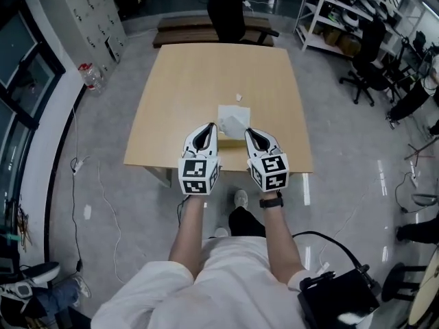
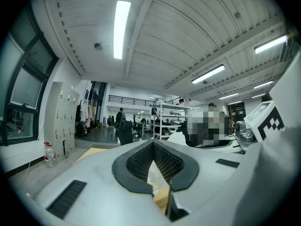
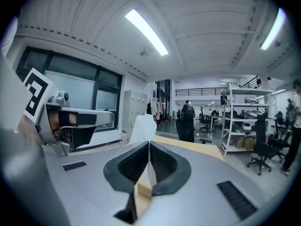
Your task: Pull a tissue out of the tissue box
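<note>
The tissue box (image 1: 232, 125) sits near the front edge of the wooden table (image 1: 206, 81), with a white tissue (image 1: 235, 118) standing up out of its top. My left gripper (image 1: 208, 126) rests just left of the box and my right gripper (image 1: 249, 131) just right of it, both at the box's near side. In the left gripper view the jaws (image 2: 153, 144) meet at their tips with nothing pinched. The right gripper (image 3: 149, 143) is likewise shut, and the tissue (image 3: 143, 126) rises just beyond its tips.
A small white scrap (image 1: 239, 97) lies on the table beyond the box. A black office chair (image 1: 228, 9) stands at the table's far side. More chairs (image 1: 367, 67) and shelving (image 1: 336, 12) are to the right. A water bottle (image 1: 91, 76) stands on the floor at left.
</note>
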{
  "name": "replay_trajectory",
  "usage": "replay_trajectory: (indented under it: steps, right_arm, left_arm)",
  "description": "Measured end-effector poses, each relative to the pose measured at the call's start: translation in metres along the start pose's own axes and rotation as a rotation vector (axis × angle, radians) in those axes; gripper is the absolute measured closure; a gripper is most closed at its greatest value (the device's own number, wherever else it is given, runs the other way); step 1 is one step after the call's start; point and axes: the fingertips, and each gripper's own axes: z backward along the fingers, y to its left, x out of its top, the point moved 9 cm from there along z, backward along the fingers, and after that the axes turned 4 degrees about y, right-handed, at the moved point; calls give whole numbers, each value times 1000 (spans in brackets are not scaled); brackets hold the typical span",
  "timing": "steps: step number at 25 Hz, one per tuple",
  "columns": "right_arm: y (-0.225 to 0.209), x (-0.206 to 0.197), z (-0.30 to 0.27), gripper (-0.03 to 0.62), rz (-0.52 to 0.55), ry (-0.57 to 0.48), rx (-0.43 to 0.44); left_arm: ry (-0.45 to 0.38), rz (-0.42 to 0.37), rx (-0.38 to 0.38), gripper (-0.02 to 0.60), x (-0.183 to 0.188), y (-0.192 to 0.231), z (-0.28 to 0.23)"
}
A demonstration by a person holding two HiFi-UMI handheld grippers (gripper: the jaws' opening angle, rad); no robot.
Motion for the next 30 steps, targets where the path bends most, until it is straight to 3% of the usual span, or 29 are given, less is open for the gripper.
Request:
replay_trajectory:
  steps: [7, 12, 16, 19, 30]
  right_arm:
    - [-26, 26, 38, 582, -17, -120, -15]
    - [-26, 56, 40, 582, -4, -202, 19]
    - [-34, 64, 56, 582, 43, -206, 51]
    - [-60, 60, 68, 582, 29, -192, 57]
    - [-91, 49, 96, 582, 28, -211, 80]
  left_arm:
    - [-53, -17, 14, 589, 19, -37, 1]
    - [-88, -24, 25, 591, 45, -38, 3]
    - [-125, -30, 37, 590, 54, -65, 2]
    - [-87, -44, 29, 589, 49, -94, -10]
    - [-82, -28, 77, 589, 47, -127, -14]
